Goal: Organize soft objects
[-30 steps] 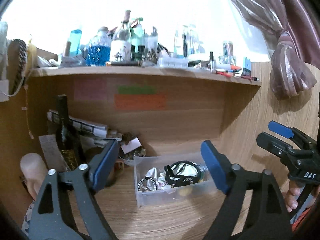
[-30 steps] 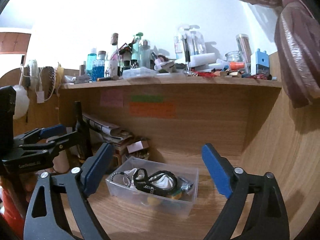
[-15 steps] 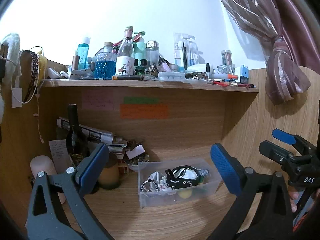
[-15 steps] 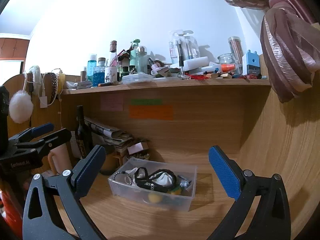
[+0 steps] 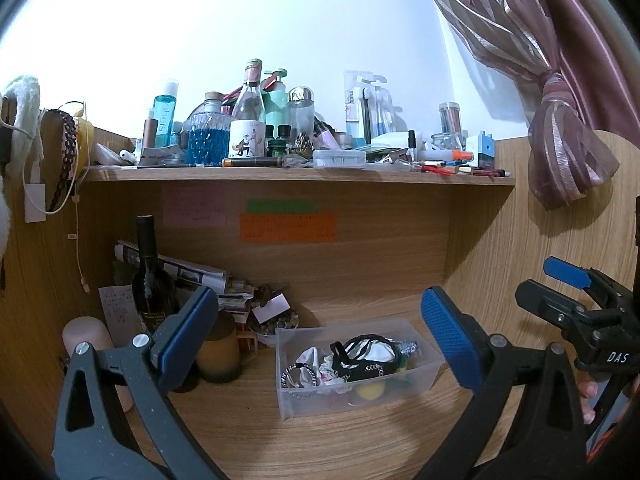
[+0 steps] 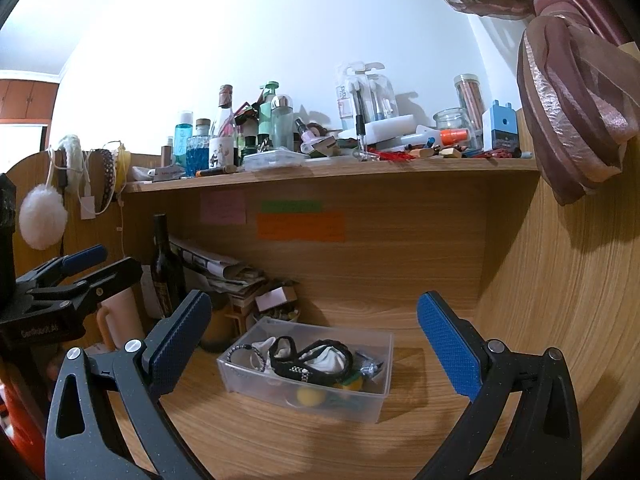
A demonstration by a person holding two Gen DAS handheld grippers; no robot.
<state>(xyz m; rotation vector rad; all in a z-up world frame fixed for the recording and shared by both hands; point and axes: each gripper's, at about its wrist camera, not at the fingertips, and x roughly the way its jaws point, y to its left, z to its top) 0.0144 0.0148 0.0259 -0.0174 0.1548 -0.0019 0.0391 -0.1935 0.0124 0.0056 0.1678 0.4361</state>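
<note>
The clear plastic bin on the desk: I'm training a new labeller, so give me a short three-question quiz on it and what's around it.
1. True or false: the clear plastic bin stands on the upper shelf.
2. Which lies inside the bin? A) a black headband B) the dark wine bottle C) the orange sticky note
3. Fill in: the left tool and the right tool are both ____, with nothing between their pads.

Key: 1 false, it sits on the desk below the shelf; 2 A; 3 open.
</note>
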